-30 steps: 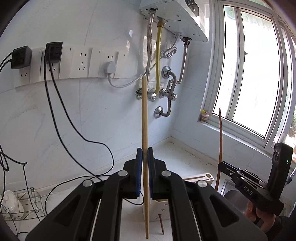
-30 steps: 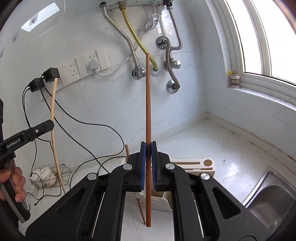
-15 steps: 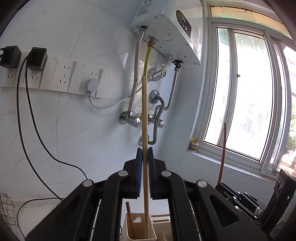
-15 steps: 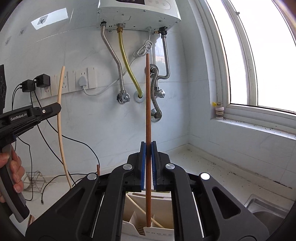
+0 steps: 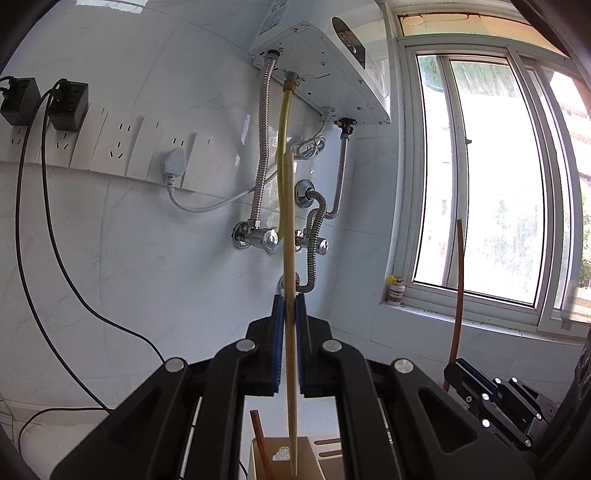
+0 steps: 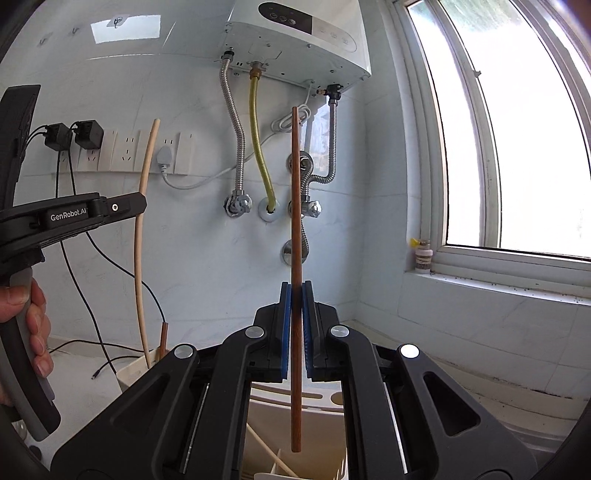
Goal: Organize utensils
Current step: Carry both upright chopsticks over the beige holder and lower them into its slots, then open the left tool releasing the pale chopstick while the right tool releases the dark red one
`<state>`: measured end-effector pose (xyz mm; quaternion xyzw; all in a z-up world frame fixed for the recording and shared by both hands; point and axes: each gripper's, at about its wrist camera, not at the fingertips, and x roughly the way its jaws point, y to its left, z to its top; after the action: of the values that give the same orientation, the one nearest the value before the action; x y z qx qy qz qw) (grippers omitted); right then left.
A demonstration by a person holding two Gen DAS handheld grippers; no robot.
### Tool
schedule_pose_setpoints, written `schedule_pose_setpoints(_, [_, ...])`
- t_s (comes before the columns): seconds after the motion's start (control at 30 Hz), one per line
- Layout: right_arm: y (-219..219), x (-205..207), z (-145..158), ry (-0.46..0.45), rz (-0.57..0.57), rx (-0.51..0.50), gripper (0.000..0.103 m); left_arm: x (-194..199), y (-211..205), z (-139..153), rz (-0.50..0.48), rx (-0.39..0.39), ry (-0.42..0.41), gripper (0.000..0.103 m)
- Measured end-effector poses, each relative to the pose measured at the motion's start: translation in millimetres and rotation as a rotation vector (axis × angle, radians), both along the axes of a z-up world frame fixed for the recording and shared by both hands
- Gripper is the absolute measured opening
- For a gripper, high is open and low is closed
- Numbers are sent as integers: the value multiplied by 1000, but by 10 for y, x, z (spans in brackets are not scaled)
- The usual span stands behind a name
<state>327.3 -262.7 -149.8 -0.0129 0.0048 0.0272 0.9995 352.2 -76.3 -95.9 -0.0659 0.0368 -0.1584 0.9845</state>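
My left gripper (image 5: 290, 308) is shut on a pale wooden chopstick (image 5: 289, 229) that stands upright. Its lower end reaches into the cream utensil holder (image 5: 308, 456), beside a brown chopstick (image 5: 258, 439) leaning there. My right gripper (image 6: 295, 295) is shut on a dark brown chopstick (image 6: 295, 192), also upright, its tip hanging just above the holder (image 6: 327, 417). A pale chopstick (image 6: 267, 452) lies slanted inside. Each view shows the other gripper to the side: the right gripper (image 5: 471, 373) with its brown stick (image 5: 459, 288), and the left gripper (image 6: 138, 206) with its pale stick (image 6: 142, 236).
A white water heater (image 6: 295, 33) with metal and yellow hoses hangs on the tiled wall ahead. Wall sockets (image 5: 118, 147) with black plugs and trailing cables are at the left. A window (image 5: 480, 177) and its sill with a small bottle (image 6: 423, 254) are at the right. A person's hand (image 6: 35, 325) grips the left handle.
Both grippers have come down and moved over the holder. The pale chopstick's lower end now sits inside it, and the brown chopstick's tip hangs just above its opening.
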Motion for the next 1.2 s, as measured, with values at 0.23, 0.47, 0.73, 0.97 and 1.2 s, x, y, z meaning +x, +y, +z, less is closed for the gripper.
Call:
schedule_pose_setpoints(0.23, [-7,51,-160,-11,-18,-3,6,12,-20,-173,-3,-23,-14,6])
schedule_pose_setpoints(0.47, [-46,68,-248,-18,-33,-5,6,54,-22,-305,10,-26,-12,6])
schedule_pose_setpoints(0.73, [-90,105,-417,-6,-61,-19,6,26,-85,-583,5,-2,-9,8])
schedule_pose_setpoints(0.97, [-160,25,-512,14,-78,0,42,-130,26,-704,54,5,69,66])
schedule_pose_setpoints(1.2, [-366,-99,-370,24,-140,83,42,-357,235,-510,85,29,72,66])
